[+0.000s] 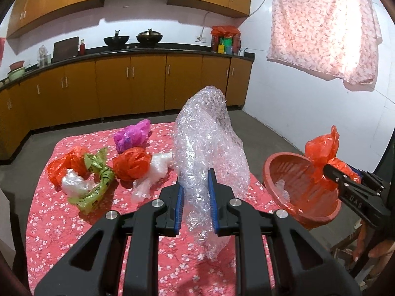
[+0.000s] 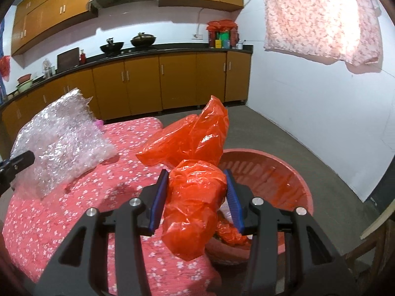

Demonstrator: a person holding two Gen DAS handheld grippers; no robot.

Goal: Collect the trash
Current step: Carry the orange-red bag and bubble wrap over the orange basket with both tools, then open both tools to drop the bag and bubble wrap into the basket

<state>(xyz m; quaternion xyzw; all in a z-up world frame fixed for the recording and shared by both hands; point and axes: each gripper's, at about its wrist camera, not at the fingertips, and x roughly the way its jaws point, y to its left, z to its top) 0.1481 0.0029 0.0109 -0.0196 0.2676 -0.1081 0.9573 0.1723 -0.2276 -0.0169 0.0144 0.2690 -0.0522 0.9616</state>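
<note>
Black hand-held gripper [image 1: 332, 172] (lettering: "DAS")

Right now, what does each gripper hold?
Left gripper: closed on the bubble wrap.
Right gripper: closed on the red plastic bag.

desk [image 1: 49, 222]: pink flowered cloth | on it: purple bag [image 1: 132, 135], orange bags [image 1: 132, 164], green bag [image 1: 95, 185], clear bags [image 1: 74, 185]
</note>
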